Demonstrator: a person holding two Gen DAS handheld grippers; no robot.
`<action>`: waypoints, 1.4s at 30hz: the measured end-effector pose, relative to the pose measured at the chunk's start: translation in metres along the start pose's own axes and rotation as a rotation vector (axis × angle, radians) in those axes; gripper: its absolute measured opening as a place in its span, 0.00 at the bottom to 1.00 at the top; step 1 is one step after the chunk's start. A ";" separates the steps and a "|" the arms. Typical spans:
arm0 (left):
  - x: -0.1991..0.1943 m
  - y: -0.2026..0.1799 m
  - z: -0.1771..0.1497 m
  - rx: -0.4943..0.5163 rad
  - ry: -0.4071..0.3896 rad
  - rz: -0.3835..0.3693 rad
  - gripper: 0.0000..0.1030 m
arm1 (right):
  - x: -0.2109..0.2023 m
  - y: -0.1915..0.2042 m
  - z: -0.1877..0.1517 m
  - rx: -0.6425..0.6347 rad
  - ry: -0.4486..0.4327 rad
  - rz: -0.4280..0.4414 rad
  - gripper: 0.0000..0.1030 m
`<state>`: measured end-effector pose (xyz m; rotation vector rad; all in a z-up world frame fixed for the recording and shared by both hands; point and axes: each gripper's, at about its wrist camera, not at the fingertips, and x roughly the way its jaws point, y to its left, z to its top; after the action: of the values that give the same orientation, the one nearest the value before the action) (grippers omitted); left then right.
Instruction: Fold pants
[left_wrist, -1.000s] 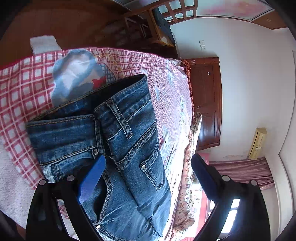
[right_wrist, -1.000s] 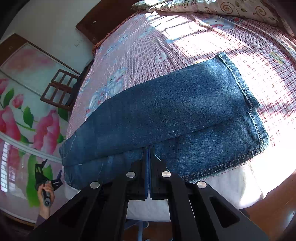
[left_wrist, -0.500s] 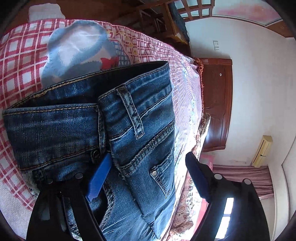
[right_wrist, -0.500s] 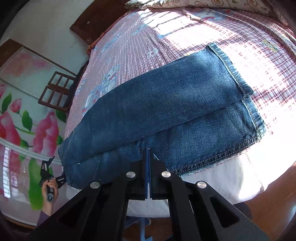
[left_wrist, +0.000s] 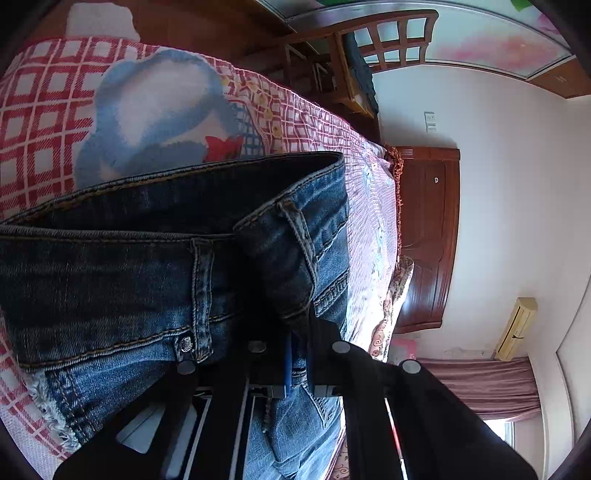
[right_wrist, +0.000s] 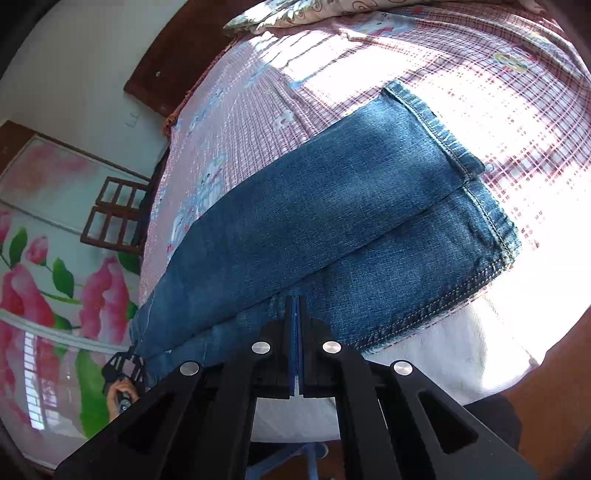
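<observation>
Blue jeans (left_wrist: 110, 288) lie on a red-and-white checked bed cover (left_wrist: 44, 110). My left gripper (left_wrist: 295, 332) is shut on a bunched fold of the waistband by a belt loop (left_wrist: 299, 236). In the right wrist view the two legs (right_wrist: 332, 206) lie one over the other, hems (right_wrist: 476, 192) to the right. My right gripper (right_wrist: 294, 306) is shut on the near edge of the upper leg, with the pads pressed together over the denim. The left gripper (right_wrist: 122, 373) and the hand holding it show small at the waist end.
The bed cover (right_wrist: 517, 129) spreads beyond the jeans, with a patterned pillow (right_wrist: 332, 11) at its far end. A dark wooden headboard (left_wrist: 428, 240) and a wooden chair (left_wrist: 369, 55) stand past the bed. The mattress edge (right_wrist: 424, 358) drops off below my right gripper.
My left gripper came down onto the waistband and its wide-open jaws closed on the denim fold. My right gripper stayed shut at the leg edge and rolled slightly.
</observation>
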<state>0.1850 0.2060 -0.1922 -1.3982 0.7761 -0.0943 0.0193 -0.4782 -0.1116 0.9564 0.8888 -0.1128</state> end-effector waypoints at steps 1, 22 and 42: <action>-0.003 -0.006 -0.001 0.018 -0.001 -0.012 0.04 | -0.003 -0.012 0.003 0.064 -0.014 0.031 0.10; -0.016 -0.036 0.008 0.073 0.027 -0.098 0.03 | 0.030 -0.064 0.051 0.345 -0.165 0.032 0.01; -0.112 0.040 -0.029 0.156 0.006 -0.063 0.04 | -0.006 -0.083 0.013 0.148 -0.020 -0.003 0.01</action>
<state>0.0698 0.2454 -0.1787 -1.2745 0.7145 -0.2046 -0.0139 -0.5390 -0.1592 1.0904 0.8726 -0.1925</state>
